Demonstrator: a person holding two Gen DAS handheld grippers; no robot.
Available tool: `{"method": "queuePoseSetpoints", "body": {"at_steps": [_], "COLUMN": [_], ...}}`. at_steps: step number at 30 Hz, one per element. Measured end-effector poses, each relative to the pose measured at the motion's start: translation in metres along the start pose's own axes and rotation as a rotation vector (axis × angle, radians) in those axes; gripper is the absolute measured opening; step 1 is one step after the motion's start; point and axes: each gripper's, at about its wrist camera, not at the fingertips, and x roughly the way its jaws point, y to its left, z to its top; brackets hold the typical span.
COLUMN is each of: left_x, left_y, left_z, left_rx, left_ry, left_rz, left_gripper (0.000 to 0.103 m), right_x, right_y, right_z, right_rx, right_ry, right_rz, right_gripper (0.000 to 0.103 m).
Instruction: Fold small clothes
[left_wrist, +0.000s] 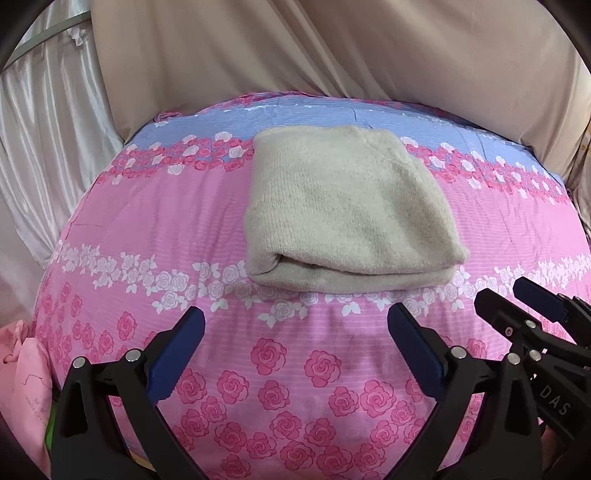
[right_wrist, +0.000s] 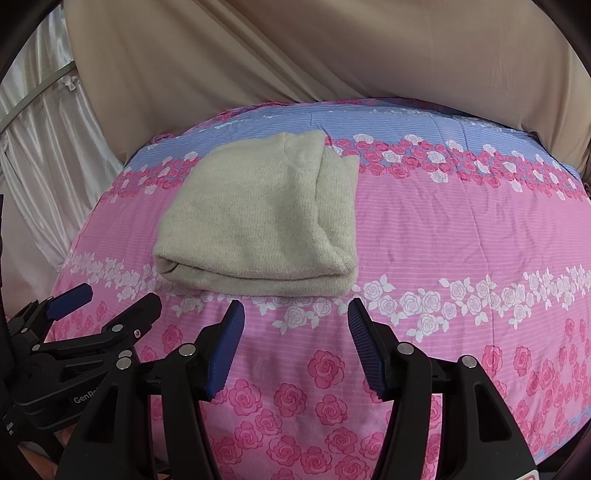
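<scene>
A beige knitted garment (left_wrist: 343, 210) lies folded into a thick rectangle on the pink rose-patterned bed cover (left_wrist: 155, 221); it also shows in the right wrist view (right_wrist: 258, 218). My left gripper (left_wrist: 295, 325) is open and empty, a little short of the garment's near folded edge. My right gripper (right_wrist: 295, 317) is open and empty, just short of the same edge, towards its right end. The right gripper also shows at the right of the left wrist view (left_wrist: 498, 291), and the left gripper shows at the left of the right wrist view (right_wrist: 118, 295).
The bed cover (right_wrist: 461, 229) has a blue band along its far edge. Beige draped fabric (left_wrist: 332, 48) hangs behind the bed and pale satin curtains (left_wrist: 48, 122) hang at the left. A pink cloth (left_wrist: 22, 387) lies at the bed's near left corner.
</scene>
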Motion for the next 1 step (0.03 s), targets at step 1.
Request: {"method": "queuePoseSetpoints", "body": {"at_steps": [1], "left_x": [0.0006], "left_y": [-0.0001], "left_z": [-0.0004], "left_rx": [-0.002], "left_ry": [0.003], "left_rz": [-0.005], "left_gripper": [0.096], "right_x": [0.0], "right_y": [0.0], "right_z": [0.0], "right_rx": [0.0], "right_ry": [0.0], "right_rz": [0.0], "right_gripper": [0.057]}}
